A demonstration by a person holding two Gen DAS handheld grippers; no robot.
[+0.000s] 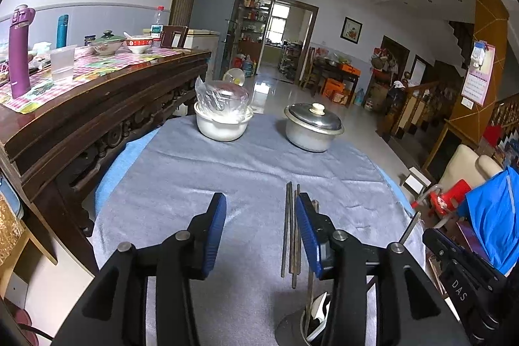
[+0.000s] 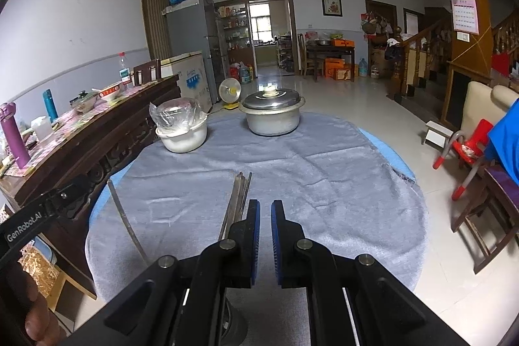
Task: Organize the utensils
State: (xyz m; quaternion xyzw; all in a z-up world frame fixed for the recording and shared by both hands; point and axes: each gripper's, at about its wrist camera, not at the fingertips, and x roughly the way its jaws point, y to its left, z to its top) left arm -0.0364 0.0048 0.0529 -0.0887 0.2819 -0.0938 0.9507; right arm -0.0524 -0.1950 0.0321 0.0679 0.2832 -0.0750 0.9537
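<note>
Just beside the half-open, empty left claw [image 1: 261, 206], chopsticks [image 1: 290, 229] lie against its right finger.

Two black handheld grippers with blue ribbed pads

The left gripper [image 1: 261, 235] and right gripper [image 2: 266, 240] share black angular linkage arms with round silver pivot pins behind the jaws; beside the jaws, each view shows the other unit's black body, lettered "DAS" and "GenRobot.AI" in white.
</note>
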